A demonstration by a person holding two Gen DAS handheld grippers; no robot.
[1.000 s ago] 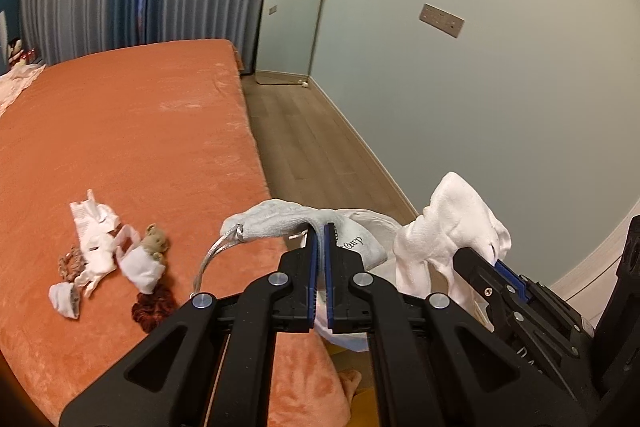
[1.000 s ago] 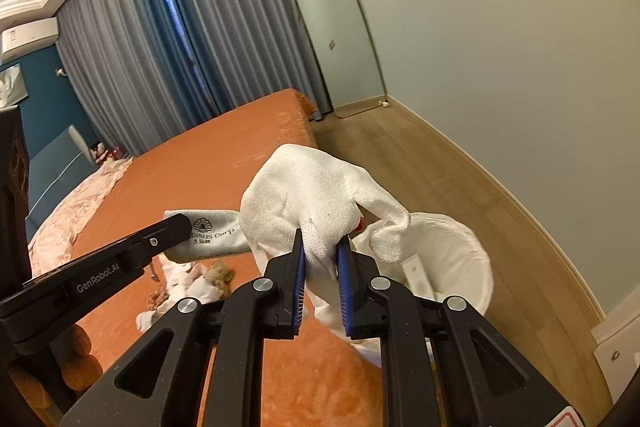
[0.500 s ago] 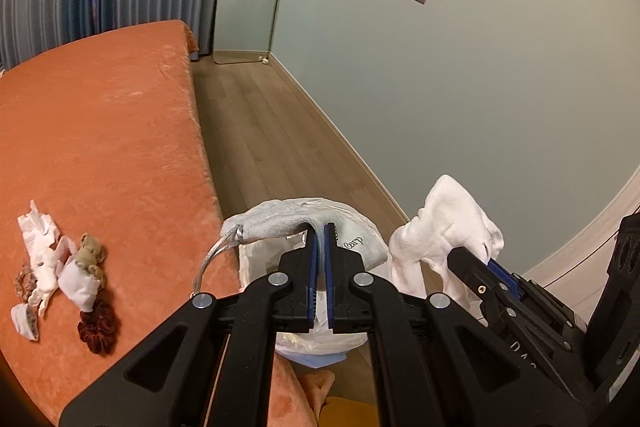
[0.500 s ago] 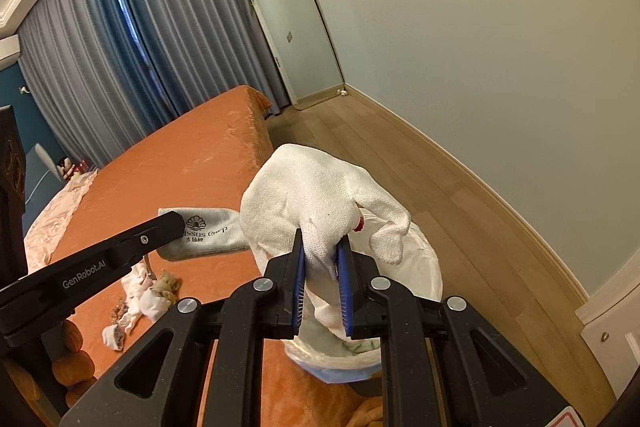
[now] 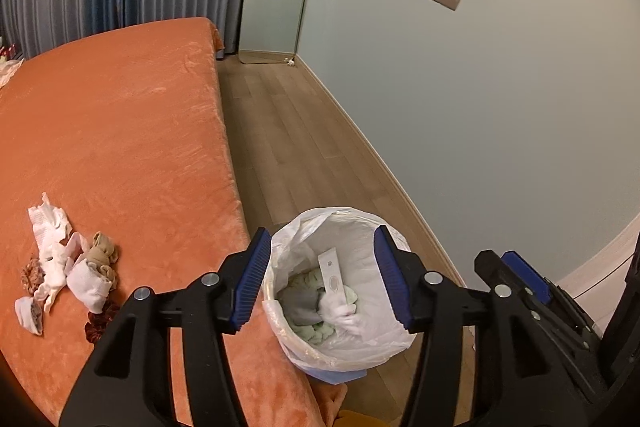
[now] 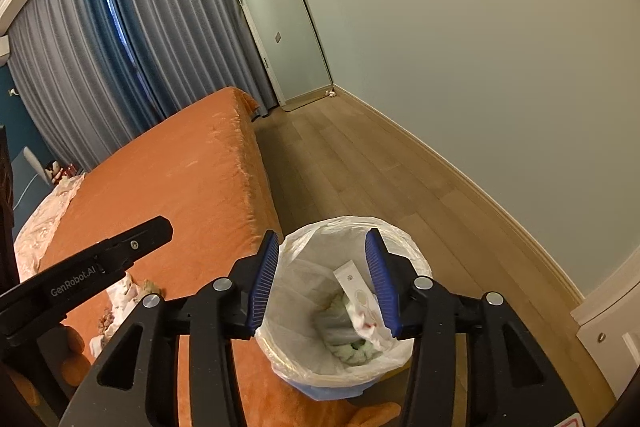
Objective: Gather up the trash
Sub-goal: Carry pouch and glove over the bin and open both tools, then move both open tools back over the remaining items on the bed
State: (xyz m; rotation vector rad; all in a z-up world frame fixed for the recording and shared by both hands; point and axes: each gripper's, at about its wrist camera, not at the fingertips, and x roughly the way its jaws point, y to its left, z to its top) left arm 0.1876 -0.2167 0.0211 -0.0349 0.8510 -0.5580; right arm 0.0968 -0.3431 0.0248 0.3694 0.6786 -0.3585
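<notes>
My left gripper [image 5: 320, 279] gapes empty | my right gripper [image 6: 323, 277] likewise | both above lined trash bin [image 5: 384, 341] | cloths [image 5: 340, 311] inside

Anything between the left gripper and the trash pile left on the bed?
Nothing visible. The left gripper hangs open over the bin; the trash pile lies to its left on bare orange blanket.
</notes>
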